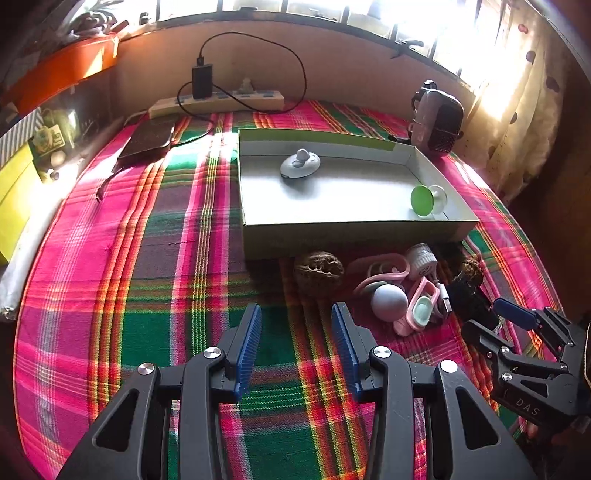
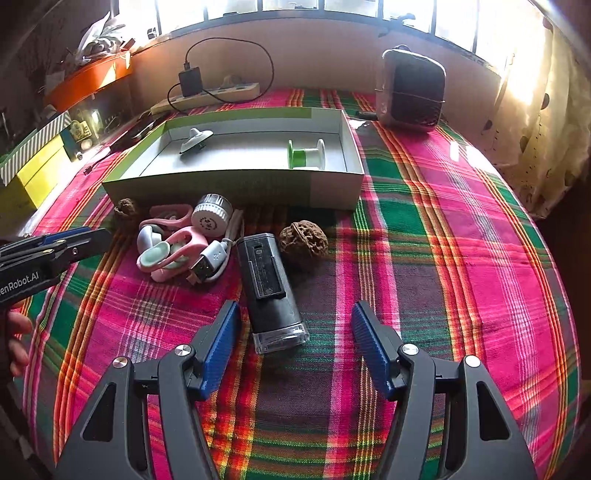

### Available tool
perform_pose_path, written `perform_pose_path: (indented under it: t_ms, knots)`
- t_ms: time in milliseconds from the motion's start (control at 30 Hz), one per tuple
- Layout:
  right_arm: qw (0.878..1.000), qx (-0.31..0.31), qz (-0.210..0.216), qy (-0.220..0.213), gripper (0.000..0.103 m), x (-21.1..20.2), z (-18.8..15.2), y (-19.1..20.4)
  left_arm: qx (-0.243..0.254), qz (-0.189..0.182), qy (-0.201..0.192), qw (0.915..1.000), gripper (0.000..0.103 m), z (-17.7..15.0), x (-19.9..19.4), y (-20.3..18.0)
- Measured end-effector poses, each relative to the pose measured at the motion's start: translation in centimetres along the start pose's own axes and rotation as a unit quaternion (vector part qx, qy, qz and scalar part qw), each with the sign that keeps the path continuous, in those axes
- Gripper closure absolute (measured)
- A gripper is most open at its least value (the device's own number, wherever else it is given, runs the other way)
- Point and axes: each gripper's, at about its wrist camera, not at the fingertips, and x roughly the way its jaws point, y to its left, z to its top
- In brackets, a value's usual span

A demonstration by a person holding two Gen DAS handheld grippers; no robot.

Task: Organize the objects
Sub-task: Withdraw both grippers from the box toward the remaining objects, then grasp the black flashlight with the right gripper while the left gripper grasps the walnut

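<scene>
Now your right gripper (image 2: pixel 293 314) stands spread, the black flashlight (image 2: pixel 267 291) lying untouched between its fingers; your left gripper (image 1: pixel 295 317) gapes over bare cloth (image 1: pixel 147 258).

This is a lived-in room of a home, not a lab or shop. A pink, green and orange plaid cloth (image 2: pixel 443 229) covers the surface below a barred window (image 1: pixel 332 11) with a dotted curtain (image 1: pixel 517 122) at its side. A power strip (image 1: pixel 218 101) with a plugged-in charger (image 1: pixel 202 81) lies by the wall, a small portable fan (image 2: pixel 412 90) stands near it, and an orange box (image 1: pixel 70 68) sits among clutter on a side shelf.
</scene>
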Motion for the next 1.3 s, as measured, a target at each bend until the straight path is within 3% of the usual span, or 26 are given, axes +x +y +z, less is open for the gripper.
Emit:
perform_pose_path:
  t_ms: [367, 633, 1067, 1167, 1300]
  knots:
    - [0.999, -0.040, 0.021, 0.010, 0.040, 0.9, 1.1, 0.1, -0.003, -0.032, 0.009, 0.9995, 0.065, 1.6, 1.8, -0.1]
    - [0.999, -0.042, 0.033, 0.007, 0.040, 1.2, 1.3, -0.2, 0.021, -0.011, 0.012, 0.9996, 0.065, 2.5, 2.9, -1.4]
    - [0.998, -0.049, 0.035, 0.003, 0.040, 1.2, 1.4, -0.2, 0.012, -0.002, 0.008, 0.9999, 0.066, 2.6, 3.0, -1.5]
    - [0.998, -0.049, 0.034, 0.001, 0.040, 1.2, 1.4, -0.2, 0.011, 0.004, 0.006, 0.9999, 0.071, 2.4, 2.9, -1.4]
    - [0.998, -0.053, 0.037, 0.000, 0.050, 1.0, 1.3, 0.0, 0.010, 0.005, 0.006, 0.9999, 0.075, 2.3, 2.8, -1.2]
